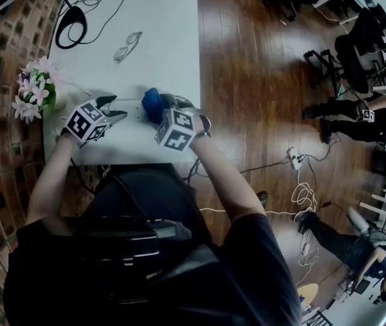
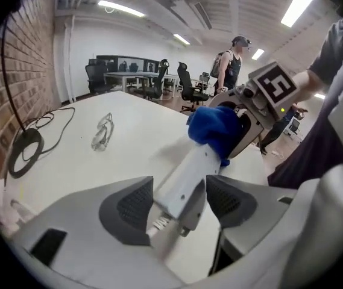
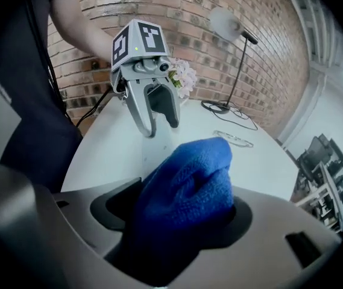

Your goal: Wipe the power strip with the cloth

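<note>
Power strip (image 2: pixel 189 173) lay on white table (image 1: pixel 165 32), running from lower centre toward upper right of left gripper view. Left gripper (image 2: pixel 177 206) clamped its near end. Right gripper (image 3: pixel 180 212) clamped blue cloth (image 3: pixel 189 185), which pressed on strip's far end. Risk, as judged: one-end hold looked short, so a hard sideways wipe could twist strip loose or drag cloth out.

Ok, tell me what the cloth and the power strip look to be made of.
The cloth: blue microfibre or terry by the look, matte, with a fuzzy looped weave. The power strip: likely moulded plastic, pale grey-white, smooth with a slight sheen and crisp edges.
</note>
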Action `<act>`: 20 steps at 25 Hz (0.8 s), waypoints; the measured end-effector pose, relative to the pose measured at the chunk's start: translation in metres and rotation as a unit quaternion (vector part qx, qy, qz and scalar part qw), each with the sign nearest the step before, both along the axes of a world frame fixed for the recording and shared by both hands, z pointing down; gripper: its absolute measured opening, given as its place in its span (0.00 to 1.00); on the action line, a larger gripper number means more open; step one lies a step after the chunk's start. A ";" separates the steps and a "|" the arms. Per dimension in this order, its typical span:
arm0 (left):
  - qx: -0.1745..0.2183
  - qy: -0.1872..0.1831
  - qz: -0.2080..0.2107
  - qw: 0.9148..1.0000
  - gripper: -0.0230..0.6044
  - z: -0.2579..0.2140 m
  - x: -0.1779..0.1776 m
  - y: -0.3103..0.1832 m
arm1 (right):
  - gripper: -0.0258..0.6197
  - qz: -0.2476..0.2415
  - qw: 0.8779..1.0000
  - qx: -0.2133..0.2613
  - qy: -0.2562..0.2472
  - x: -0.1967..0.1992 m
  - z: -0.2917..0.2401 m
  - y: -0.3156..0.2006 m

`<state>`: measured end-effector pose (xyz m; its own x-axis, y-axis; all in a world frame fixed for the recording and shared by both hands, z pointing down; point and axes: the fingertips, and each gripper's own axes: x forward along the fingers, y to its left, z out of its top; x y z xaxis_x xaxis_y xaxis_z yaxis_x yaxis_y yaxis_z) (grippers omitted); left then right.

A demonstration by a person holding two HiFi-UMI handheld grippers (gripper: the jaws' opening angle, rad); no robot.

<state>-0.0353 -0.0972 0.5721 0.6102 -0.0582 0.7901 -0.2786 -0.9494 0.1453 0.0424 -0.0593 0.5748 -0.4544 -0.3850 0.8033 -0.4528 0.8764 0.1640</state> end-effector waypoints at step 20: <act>0.274 0.000 -0.042 0.961 0.51 -0.002 -0.005 0.017 | 0.42 0.072 0.968 0.214 0.106 0.007 -0.007 0.004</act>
<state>-0.0398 -0.0803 0.5701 0.5850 -0.5147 0.6268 -0.3572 -0.8573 -0.3707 0.0496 -0.0552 0.5680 -0.2141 -0.7505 0.6253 -0.4817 0.6380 0.6008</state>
